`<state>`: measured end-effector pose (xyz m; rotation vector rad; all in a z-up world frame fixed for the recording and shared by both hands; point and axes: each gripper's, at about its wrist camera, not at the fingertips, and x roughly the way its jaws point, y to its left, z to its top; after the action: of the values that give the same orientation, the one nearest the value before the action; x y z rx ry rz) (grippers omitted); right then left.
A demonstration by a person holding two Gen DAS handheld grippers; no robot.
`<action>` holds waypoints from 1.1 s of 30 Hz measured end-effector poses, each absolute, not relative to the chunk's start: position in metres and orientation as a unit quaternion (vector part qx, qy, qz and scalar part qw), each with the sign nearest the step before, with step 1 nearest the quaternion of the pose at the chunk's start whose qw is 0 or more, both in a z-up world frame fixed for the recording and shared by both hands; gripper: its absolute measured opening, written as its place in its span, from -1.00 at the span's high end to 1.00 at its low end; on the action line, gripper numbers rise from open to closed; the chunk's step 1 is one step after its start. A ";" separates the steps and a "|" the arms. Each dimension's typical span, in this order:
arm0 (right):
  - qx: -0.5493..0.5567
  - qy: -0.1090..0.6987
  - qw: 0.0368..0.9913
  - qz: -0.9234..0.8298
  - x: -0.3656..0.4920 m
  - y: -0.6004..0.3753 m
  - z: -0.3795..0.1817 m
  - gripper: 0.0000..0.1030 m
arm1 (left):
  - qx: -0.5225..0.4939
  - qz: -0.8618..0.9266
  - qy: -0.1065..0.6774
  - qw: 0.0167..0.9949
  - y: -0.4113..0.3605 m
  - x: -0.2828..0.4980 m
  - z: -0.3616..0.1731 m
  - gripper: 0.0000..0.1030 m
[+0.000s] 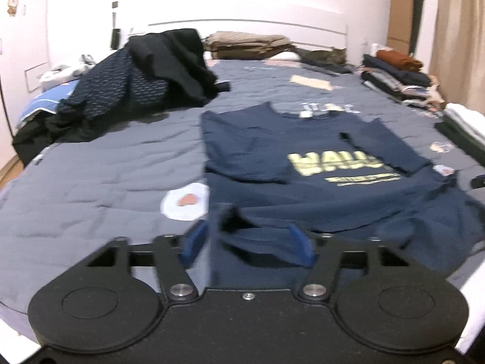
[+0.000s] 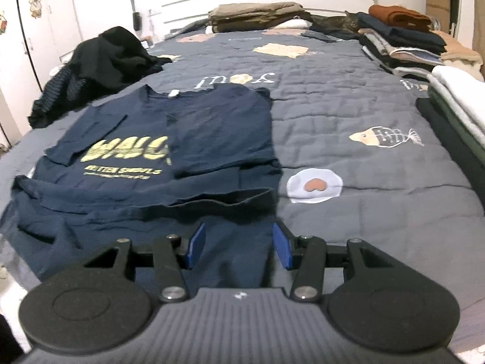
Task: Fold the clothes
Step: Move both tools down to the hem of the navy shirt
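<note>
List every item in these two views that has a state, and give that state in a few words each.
Navy T-shirt: flat on the bed, both sides folded inward, hem end not yet folded.
Left gripper: jaws open, over the hem.
Right gripper: jaws open, over the hem.
Dark clothes heap: unfolded, piled.
Clothes stack: folded, stacked at the bed's edge.
Khaki stack: folded, by the headboard.

You've got a bed [image 2: 379, 163] with a grey quilt. Navy T-shirt [image 2: 212, 127] lies flat on it, sleeves folded in. Dark heap of clothes [image 1: 157, 75] at far left, folded stacks [image 2: 403, 42] along the right edge, khaki folded pile [image 2: 257, 15] by the headboard.
</note>
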<state>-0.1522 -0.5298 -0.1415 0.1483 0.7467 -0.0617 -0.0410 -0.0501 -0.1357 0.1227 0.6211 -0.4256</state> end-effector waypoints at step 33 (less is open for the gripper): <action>0.094 0.376 0.922 -0.023 -0.123 -0.541 -0.159 0.06 | 0.140 -0.262 0.302 0.906 -0.078 0.029 -0.174 0.12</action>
<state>-0.1229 -0.5410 -0.1591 0.1932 0.7717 -0.0476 0.0291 -0.0781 -0.1742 0.2895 0.6243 -0.5405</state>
